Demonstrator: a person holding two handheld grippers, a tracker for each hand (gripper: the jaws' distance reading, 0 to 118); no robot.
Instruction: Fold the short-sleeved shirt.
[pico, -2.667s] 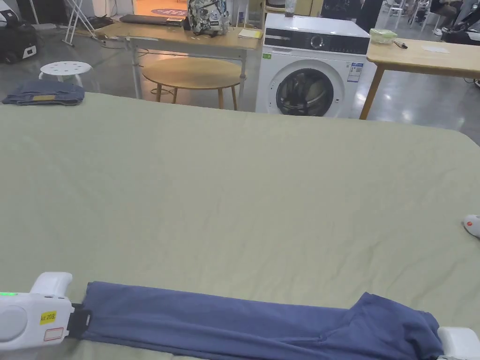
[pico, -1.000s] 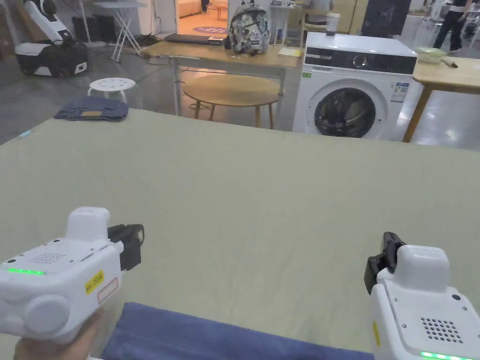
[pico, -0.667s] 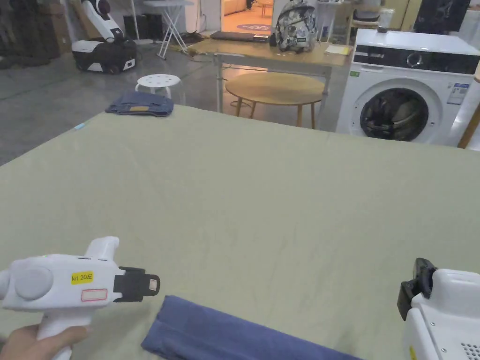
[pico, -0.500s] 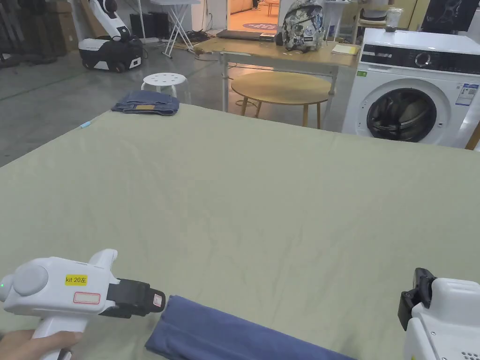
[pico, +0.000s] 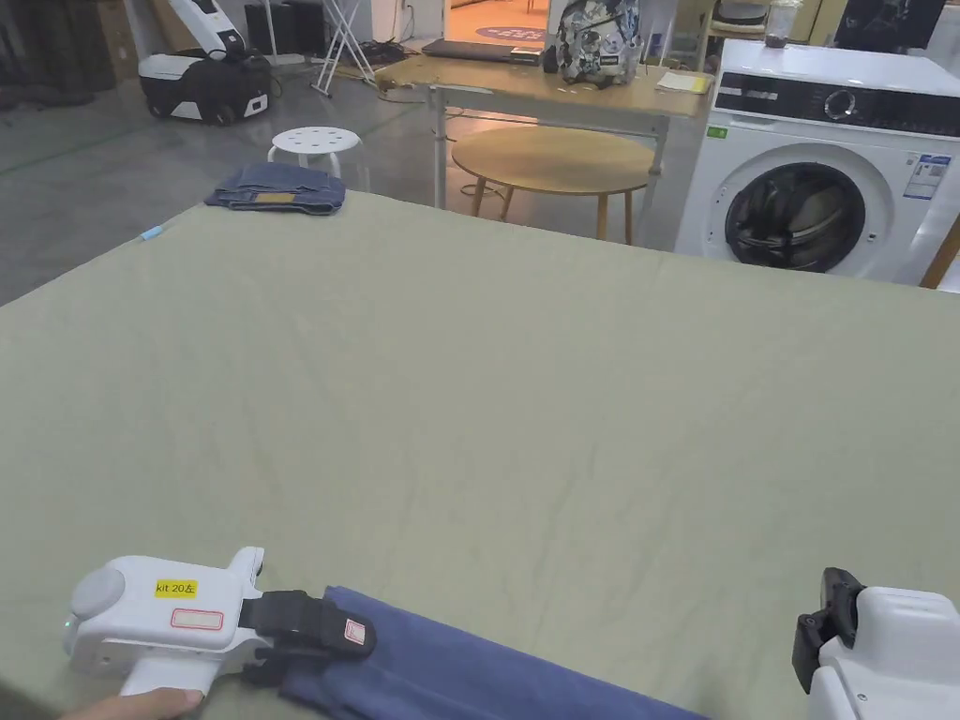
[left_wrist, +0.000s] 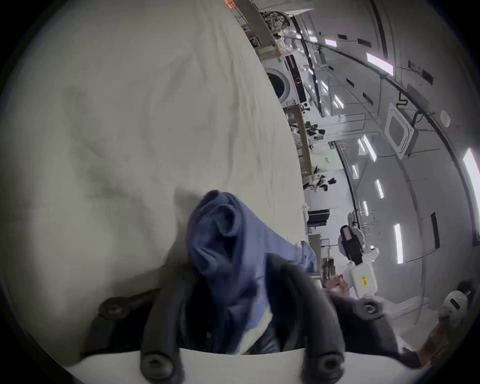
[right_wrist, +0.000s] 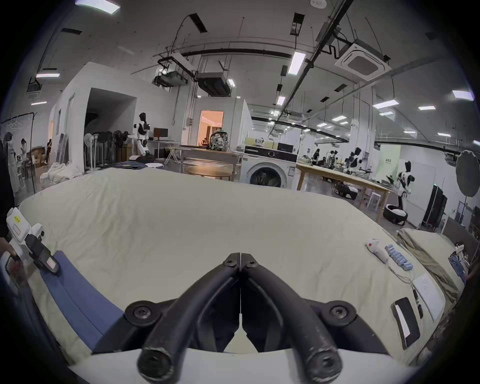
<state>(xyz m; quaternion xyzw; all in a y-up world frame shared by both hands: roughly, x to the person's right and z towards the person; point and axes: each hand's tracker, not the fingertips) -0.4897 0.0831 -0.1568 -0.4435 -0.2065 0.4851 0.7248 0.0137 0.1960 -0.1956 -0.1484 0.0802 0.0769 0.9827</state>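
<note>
Left tongs (left_wrist: 233, 293) astride the shirt (left_wrist: 228, 254), grip uncertain; right tongs (right_wrist: 240, 257) pressed together, empty.

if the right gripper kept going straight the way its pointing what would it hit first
Probably nothing soon: the right gripper, jaws closed and empty, points out over the bare green sheet. The washing machine stands beyond the far edge, though depth is unclear.

Bright, even light falls from ceiling strip lamps (right_wrist: 297, 62). Both gripper views bend strongly toward dark round edges. The left gripper view is blurred near its bottom edge; shadows stay soft.
</note>
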